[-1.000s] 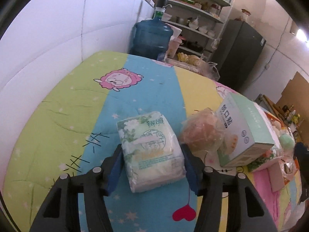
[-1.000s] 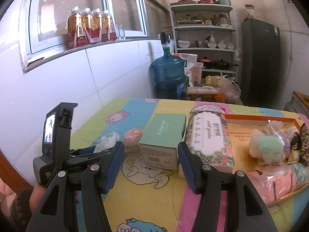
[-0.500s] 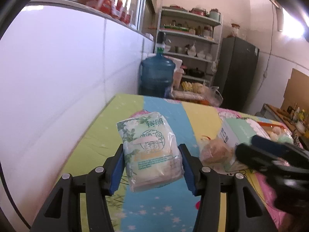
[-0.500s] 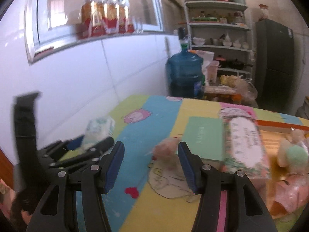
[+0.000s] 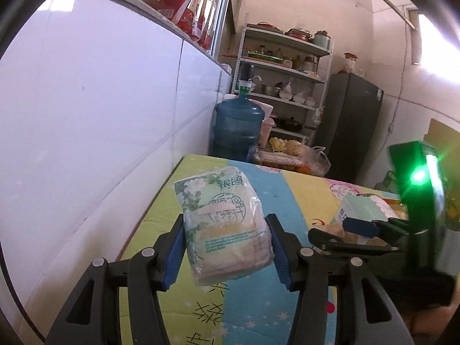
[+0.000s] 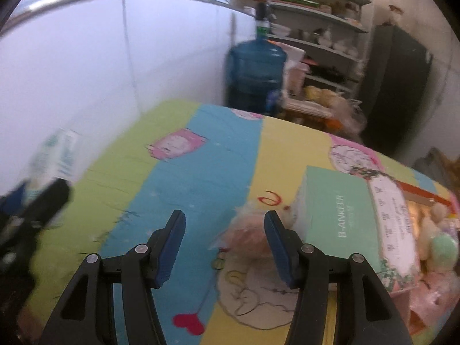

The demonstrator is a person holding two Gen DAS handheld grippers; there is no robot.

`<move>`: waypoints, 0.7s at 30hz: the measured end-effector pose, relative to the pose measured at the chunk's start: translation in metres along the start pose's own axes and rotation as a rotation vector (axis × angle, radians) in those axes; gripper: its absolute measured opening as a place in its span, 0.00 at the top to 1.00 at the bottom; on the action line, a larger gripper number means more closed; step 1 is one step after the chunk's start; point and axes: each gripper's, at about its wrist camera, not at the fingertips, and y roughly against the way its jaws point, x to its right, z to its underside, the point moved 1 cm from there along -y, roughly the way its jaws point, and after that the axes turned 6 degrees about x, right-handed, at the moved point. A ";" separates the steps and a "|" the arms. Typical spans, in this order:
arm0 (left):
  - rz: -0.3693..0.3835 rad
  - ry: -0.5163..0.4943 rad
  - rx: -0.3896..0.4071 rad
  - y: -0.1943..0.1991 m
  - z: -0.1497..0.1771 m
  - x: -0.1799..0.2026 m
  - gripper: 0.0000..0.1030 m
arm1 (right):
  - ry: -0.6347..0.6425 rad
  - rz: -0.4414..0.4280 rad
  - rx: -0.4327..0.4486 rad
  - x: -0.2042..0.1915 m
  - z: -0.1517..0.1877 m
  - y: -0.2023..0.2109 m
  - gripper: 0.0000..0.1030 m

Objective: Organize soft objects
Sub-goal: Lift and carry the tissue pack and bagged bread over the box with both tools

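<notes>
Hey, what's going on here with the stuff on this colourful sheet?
A person is sorting soft goods with a hand-held tool in each hand. The left tool has a pack of tissues clamped between its pads, lifted clear of the cartoon-print sheet. The right tool is open and empty, pointing down near a pinkish bagged item that lies beside a mint-green box. More packs and plush things sit to the right.

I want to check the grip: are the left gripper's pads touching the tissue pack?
Touching. The left wrist view shows both blue pads pressed against the sides of the tissue pack, which hangs clear above the blanket.
</notes>
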 end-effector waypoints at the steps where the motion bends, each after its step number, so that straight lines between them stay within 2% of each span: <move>1: 0.010 0.004 0.001 0.001 0.001 -0.002 0.48 | 0.013 0.031 -0.004 -0.003 0.001 -0.002 0.42; 9: 0.065 0.033 0.010 0.000 0.002 -0.015 0.48 | 0.231 0.270 -0.060 -0.034 0.014 -0.030 0.32; 12: 0.081 0.034 0.013 0.002 0.003 -0.019 0.48 | 0.339 0.359 -0.069 -0.045 0.026 -0.042 0.32; 13: 0.084 0.033 0.014 0.003 0.003 -0.020 0.48 | 0.342 0.364 -0.065 -0.044 0.028 -0.043 0.32; 14: 0.088 0.034 0.014 0.003 0.004 -0.022 0.48 | 0.343 0.366 -0.065 -0.042 0.029 -0.043 0.36; 15: 0.092 0.036 0.012 0.003 0.005 -0.023 0.48 | 0.360 0.388 -0.070 -0.042 0.030 -0.045 0.49; 16: 0.095 0.038 0.011 0.002 0.005 -0.024 0.48 | 0.396 0.429 -0.075 -0.042 0.032 -0.047 0.52; 21: 0.095 0.037 0.013 0.003 0.005 -0.027 0.48 | 0.349 0.377 -0.047 -0.035 0.032 -0.035 0.54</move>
